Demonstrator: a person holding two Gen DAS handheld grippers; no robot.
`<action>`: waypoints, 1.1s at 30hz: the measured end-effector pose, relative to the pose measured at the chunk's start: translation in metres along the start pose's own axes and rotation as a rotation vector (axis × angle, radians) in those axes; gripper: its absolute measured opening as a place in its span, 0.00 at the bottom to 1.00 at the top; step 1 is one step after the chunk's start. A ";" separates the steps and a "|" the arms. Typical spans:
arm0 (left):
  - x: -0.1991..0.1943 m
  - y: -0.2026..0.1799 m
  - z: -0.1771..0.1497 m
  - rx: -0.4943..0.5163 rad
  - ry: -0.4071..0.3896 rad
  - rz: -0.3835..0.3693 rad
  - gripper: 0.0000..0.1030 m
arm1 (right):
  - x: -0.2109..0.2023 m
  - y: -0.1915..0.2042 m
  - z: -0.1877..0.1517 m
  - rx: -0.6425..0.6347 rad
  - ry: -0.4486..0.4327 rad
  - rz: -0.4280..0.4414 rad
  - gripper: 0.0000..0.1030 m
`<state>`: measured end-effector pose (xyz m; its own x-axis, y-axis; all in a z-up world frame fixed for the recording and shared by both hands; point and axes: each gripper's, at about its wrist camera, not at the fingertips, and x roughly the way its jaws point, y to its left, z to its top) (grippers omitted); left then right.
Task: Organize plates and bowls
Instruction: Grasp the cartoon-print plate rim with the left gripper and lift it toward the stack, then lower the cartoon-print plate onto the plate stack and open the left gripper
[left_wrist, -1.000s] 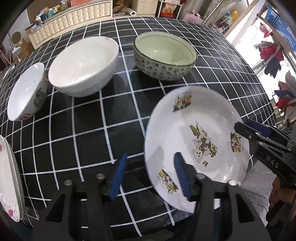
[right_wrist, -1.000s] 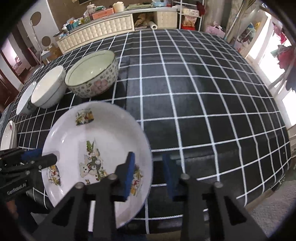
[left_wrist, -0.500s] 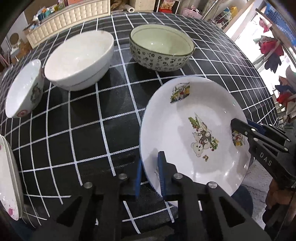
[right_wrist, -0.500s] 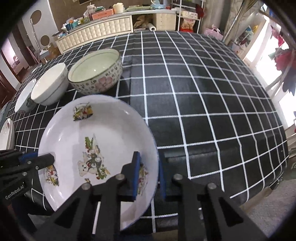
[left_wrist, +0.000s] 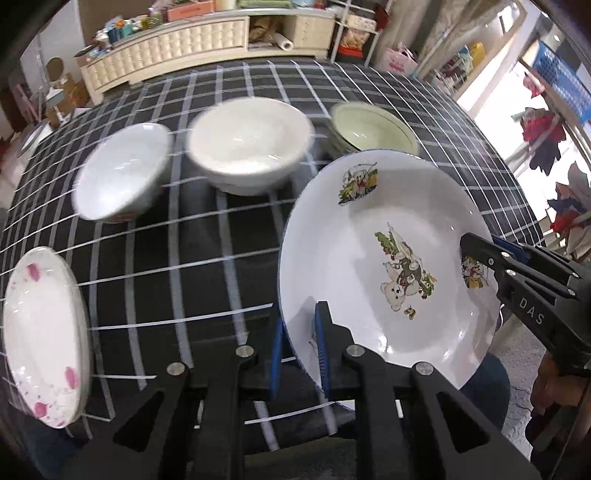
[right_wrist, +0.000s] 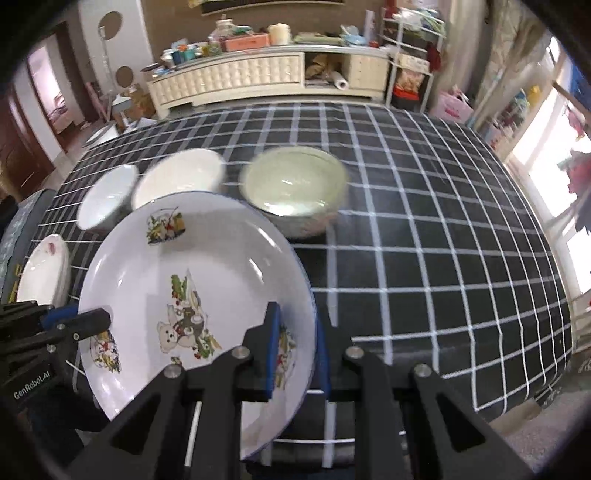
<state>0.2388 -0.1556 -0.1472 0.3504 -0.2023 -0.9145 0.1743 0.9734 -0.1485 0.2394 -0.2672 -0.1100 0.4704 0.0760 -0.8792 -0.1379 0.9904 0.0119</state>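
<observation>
White cartoon-printed plate (left_wrist: 384, 258), held tilted above the tabletop's (left_wrist: 155, 280) near edge; its opposite rims are clamped by the closed jaws of the left gripper (left_wrist: 298, 350) and right gripper (right_wrist: 295, 350).

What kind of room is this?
Probably a lived-in home, a dining or living room: a table under a black checked cloth, a cream tufted sideboard piled with clutter, and clothes hanging by the window.

A cream tufted sideboard (right_wrist: 236, 79) lines the far wall, with bright windows (right_wrist: 550, 177) at right.
</observation>
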 end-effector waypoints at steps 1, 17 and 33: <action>-0.006 0.008 -0.001 -0.013 -0.009 0.004 0.14 | 0.000 0.009 0.003 -0.009 -0.002 0.008 0.21; -0.075 0.156 -0.031 -0.216 -0.115 0.079 0.14 | 0.000 0.153 0.030 -0.162 -0.029 0.133 0.20; -0.101 0.273 -0.078 -0.350 -0.099 0.180 0.14 | 0.036 0.249 0.034 -0.253 0.024 0.243 0.19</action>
<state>0.1793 0.1384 -0.1249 0.4371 -0.0184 -0.8992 -0.2160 0.9684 -0.1248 0.2510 -0.0140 -0.1224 0.3773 0.2999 -0.8762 -0.4562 0.8836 0.1060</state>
